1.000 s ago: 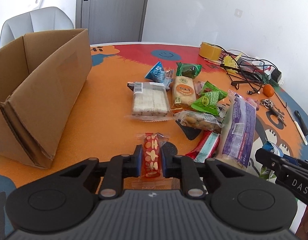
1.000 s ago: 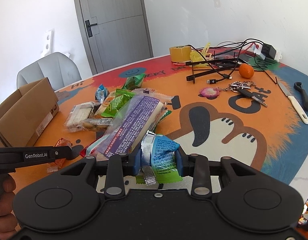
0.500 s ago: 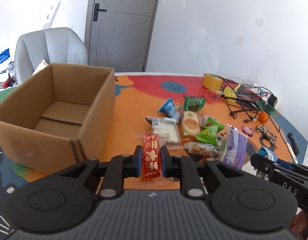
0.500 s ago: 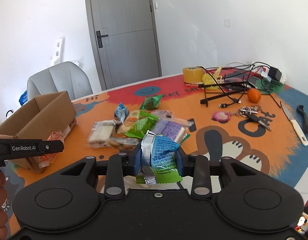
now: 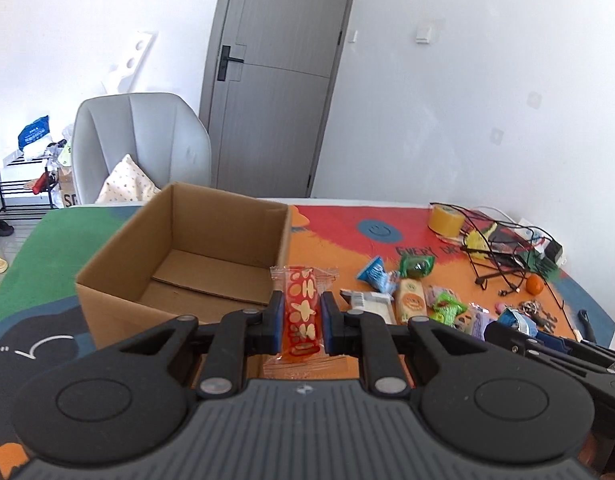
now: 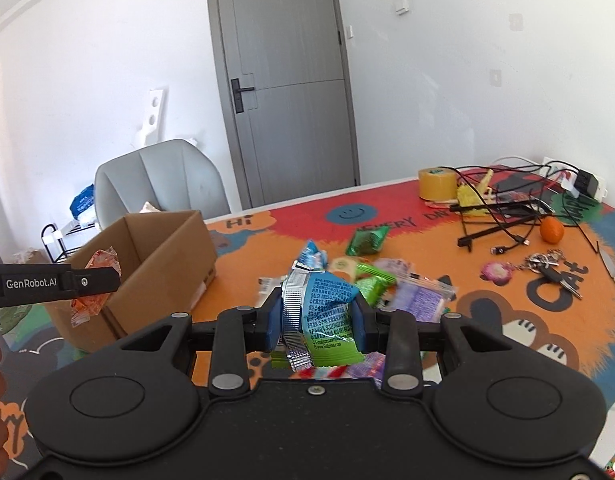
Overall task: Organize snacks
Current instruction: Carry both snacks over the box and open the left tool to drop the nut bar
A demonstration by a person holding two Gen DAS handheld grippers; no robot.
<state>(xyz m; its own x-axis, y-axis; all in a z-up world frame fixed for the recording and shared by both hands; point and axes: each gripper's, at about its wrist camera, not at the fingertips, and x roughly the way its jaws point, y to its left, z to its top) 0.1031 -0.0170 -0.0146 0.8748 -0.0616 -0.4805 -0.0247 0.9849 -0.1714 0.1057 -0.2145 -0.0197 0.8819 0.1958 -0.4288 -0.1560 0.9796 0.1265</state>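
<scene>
Just short of the cardboard box (image 5: 179, 268), on its near side, I have the left gripper (image 5: 302, 316) clenched on a red snack bar (image 5: 302, 308) in clear wrap. The bar stands lengthwise between the pads, top end poking above them, so it should drop flat once let go. The box is open-topped and I can see nothing in it; its flaps lie flat on the floor inside

To the right of the box, the right gripper (image 6: 315, 316) grasps a blue and green snack packet (image 6: 323, 312), squeezed across its middle, crinkled foil seam toward the left pad. Judging by how both loads hang clear of the table (image 6: 447, 344), I read this as the carry step: two snacks held at once to save a trip

Right of the box, the rest of the snack pile (image 5: 411, 300) lies on the bright cartoon mat, well apart from the box wall. Further right from the box: a tape roll (image 6: 437, 184), a tangle of black cables (image 6: 503, 216), an orange (image 6: 552, 229), keys (image 6: 551, 268). None of these are snacks, so I leave them

Next move, as I judge it: bring the left load over the box rim first, since it is nearer, then the right. Risk: the packet is puffy and could slip from the pads
</scene>
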